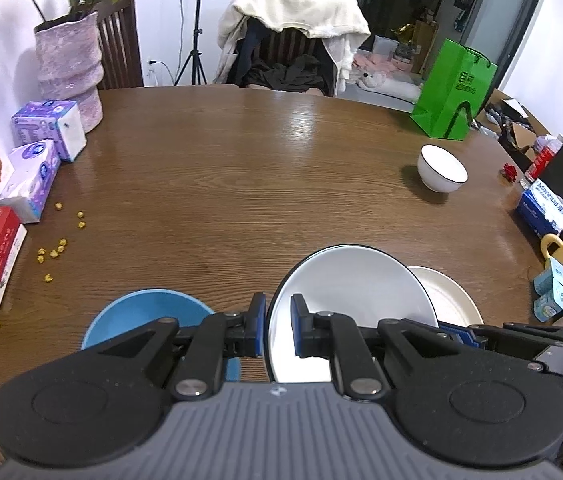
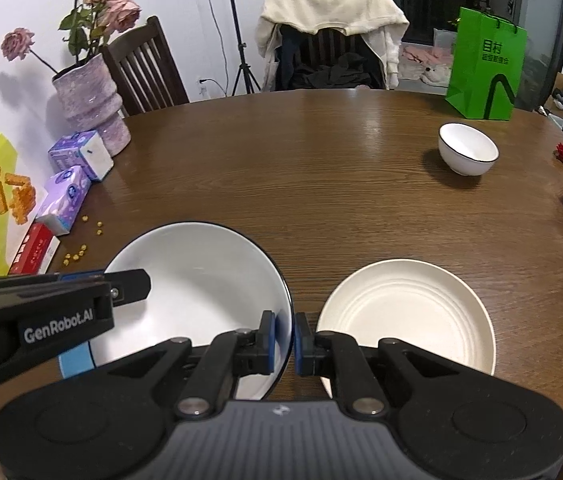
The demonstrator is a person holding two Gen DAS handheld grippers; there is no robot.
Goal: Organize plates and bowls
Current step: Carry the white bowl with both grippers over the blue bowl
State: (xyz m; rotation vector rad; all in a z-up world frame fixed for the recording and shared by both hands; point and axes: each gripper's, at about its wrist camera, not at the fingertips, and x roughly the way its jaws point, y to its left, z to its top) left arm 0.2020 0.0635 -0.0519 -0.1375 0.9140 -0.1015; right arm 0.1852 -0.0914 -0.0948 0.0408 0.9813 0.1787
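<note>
White black-rimmed plate (image 2: pixel 197 276) pinched at opposite rims by both jaws, left gripper (image 1: pixel 278 326), right gripper (image 2: pixel 284 338), above wooden bench (image 2: pixel 321 184), cream plate (image 2: pixel 405 312) beside.

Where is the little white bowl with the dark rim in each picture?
Left wrist view: the small white bowl stands at right of centre, on the table's far right side.
Right wrist view: the bowl is at upper right.
Shared landmark: the green bag just behind it.
</note>
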